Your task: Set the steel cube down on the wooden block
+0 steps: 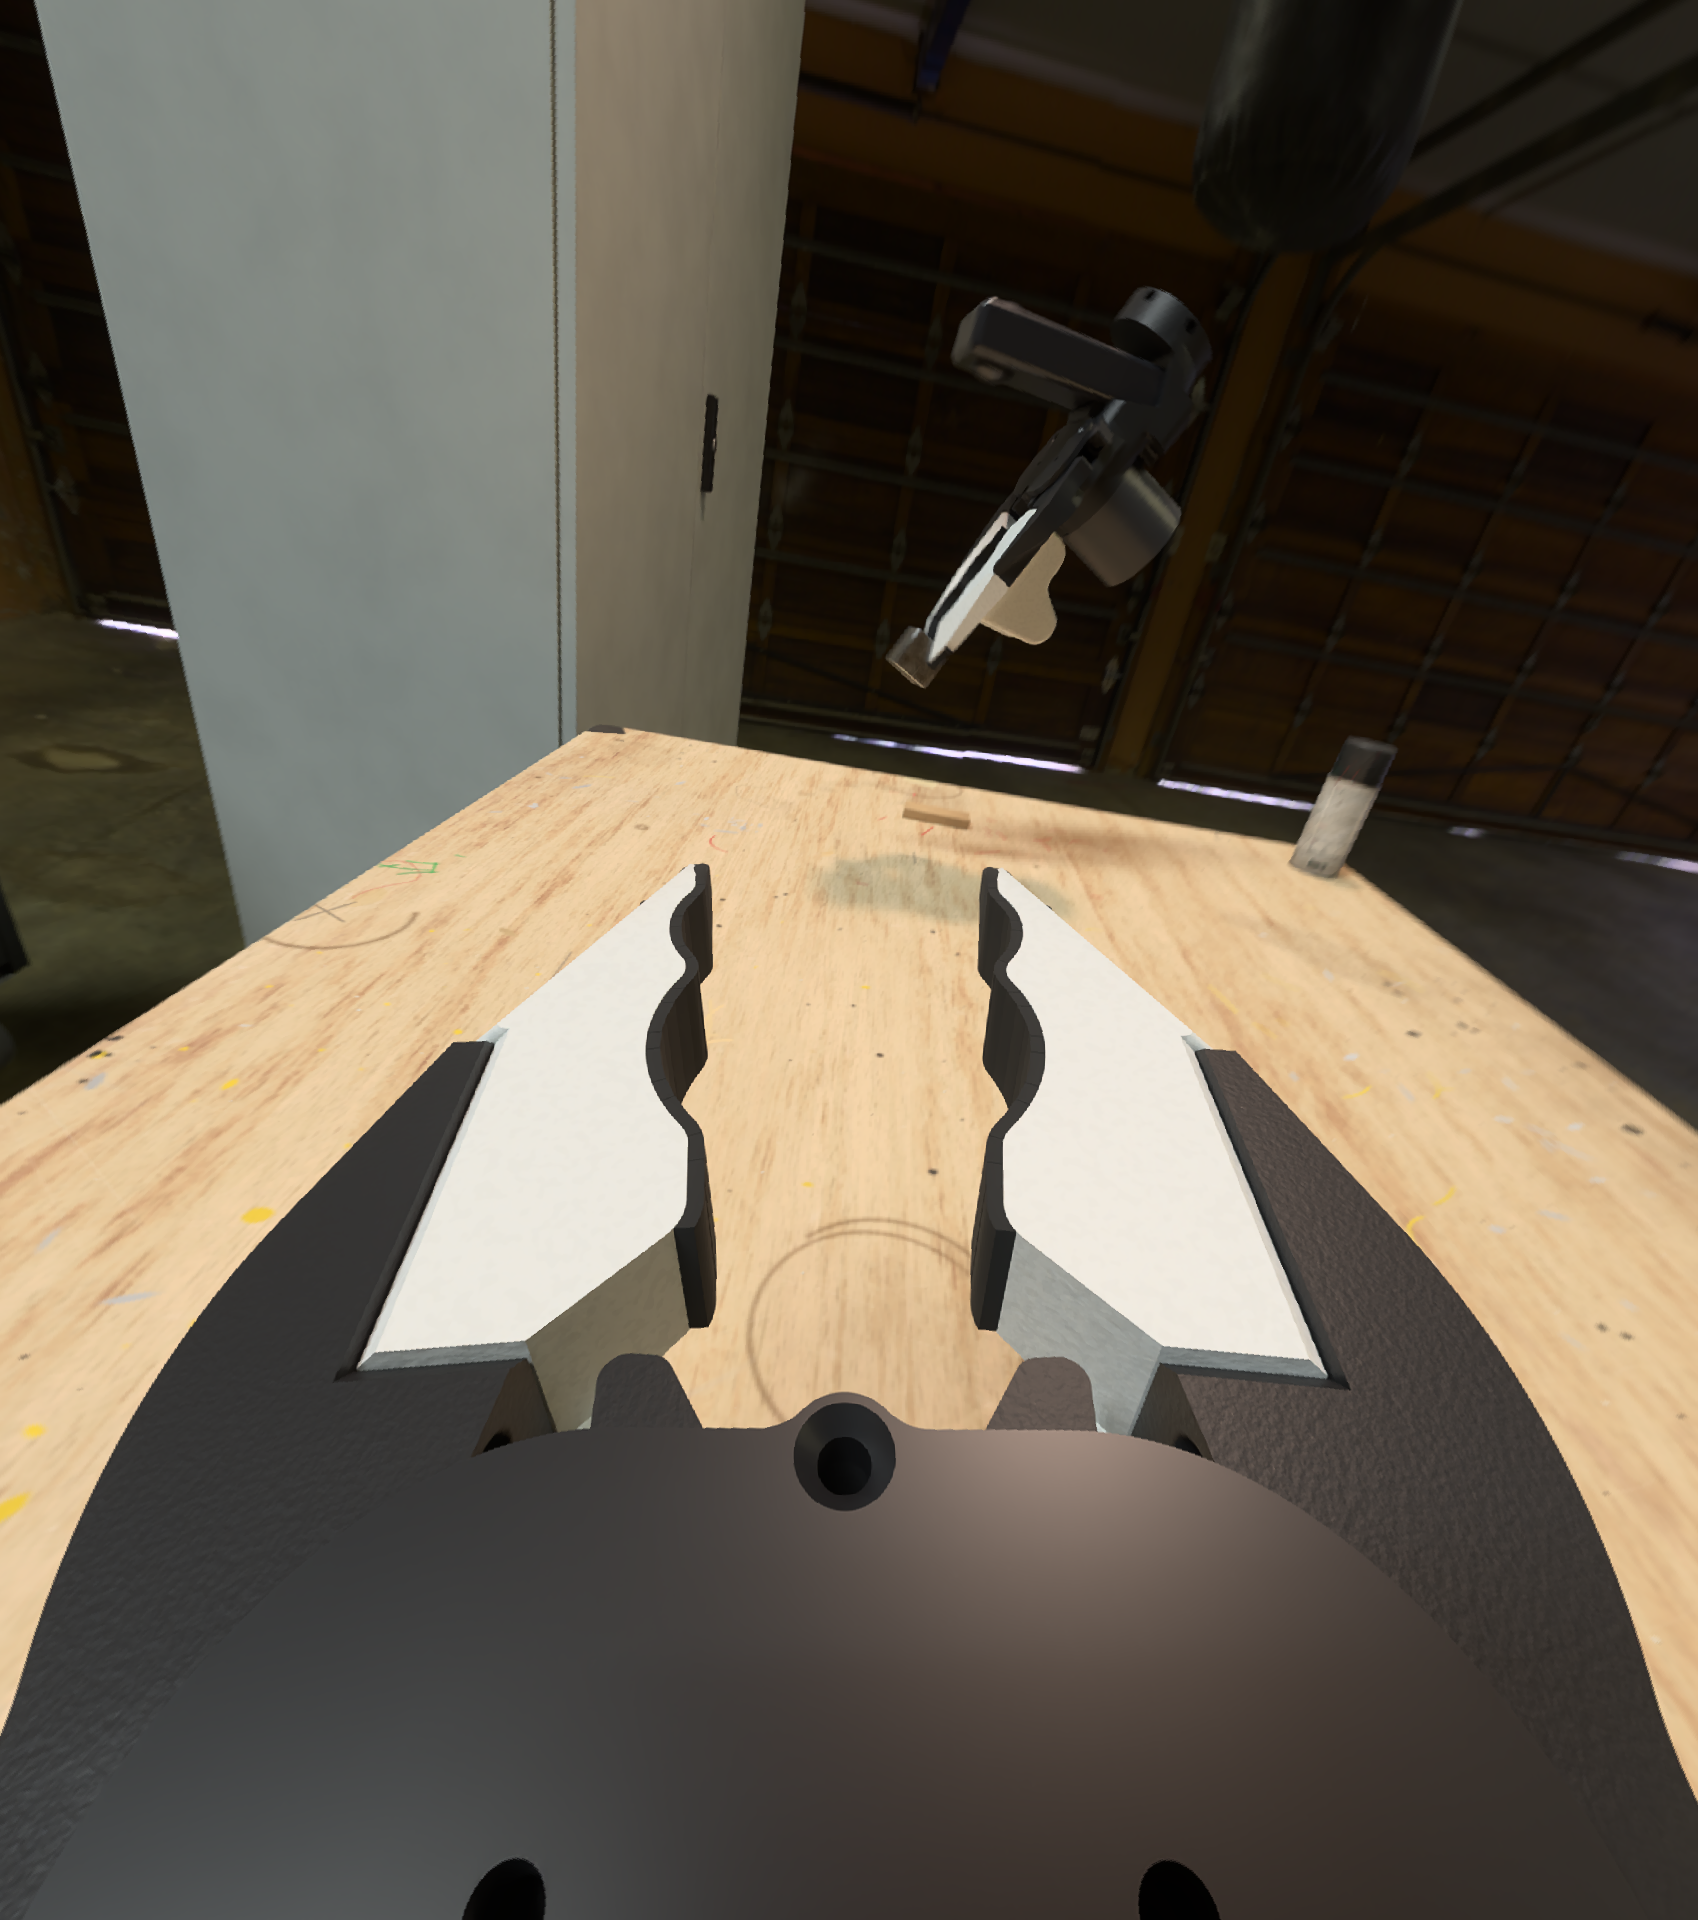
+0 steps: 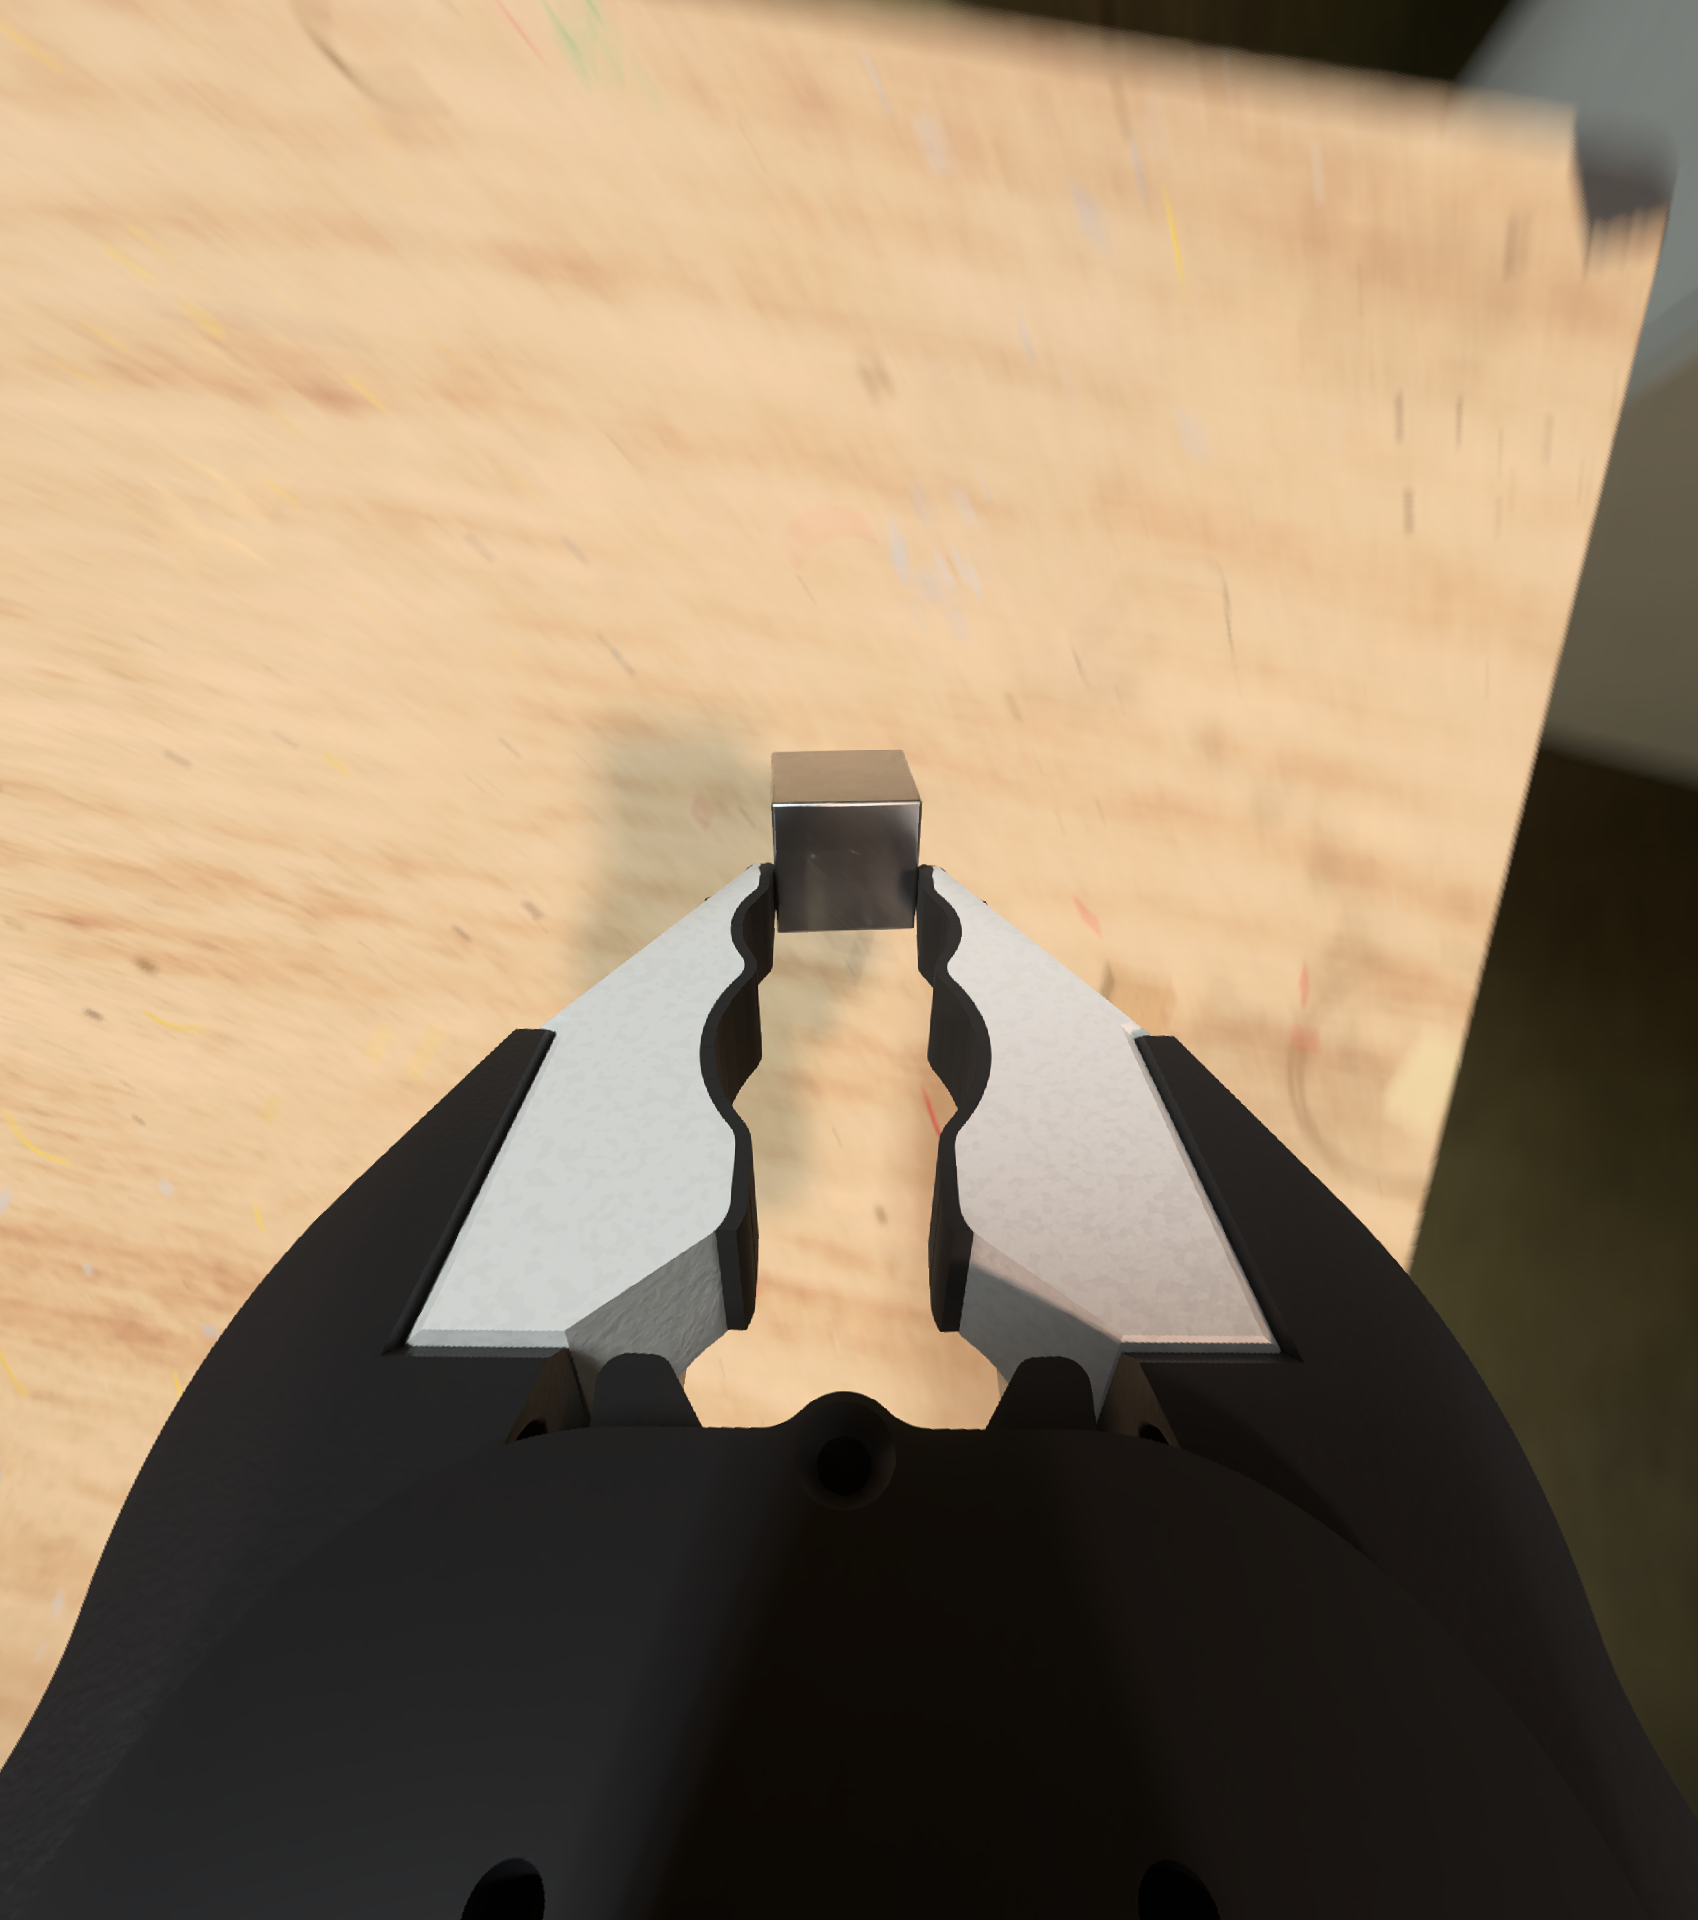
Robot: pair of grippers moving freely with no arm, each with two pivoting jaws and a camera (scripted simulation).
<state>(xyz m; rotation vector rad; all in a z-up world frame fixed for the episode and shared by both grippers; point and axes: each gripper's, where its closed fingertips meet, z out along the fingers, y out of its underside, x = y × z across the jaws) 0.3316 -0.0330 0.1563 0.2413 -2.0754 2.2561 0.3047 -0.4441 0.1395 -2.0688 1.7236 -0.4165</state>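
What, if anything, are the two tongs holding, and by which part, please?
The right tongs pinch the small shiny steel cube by two opposite side faces at their fingertips. The left tongs hold nothing.

Bright, even light on the pale wood surface [image 1: 1188, 1039] in the left wrist view, dim warehouse gloom behind it. A soft blurred shadow [image 1: 892, 883] sits mid-surface. Straight edges bow outward at the frame's sides, wide-angle style. Over to the right wrist view: the surface [image 2: 409, 520] streaks with heavy motion blur, while the steel cube [image 2: 845, 862] stays crisp, faintly glinting.
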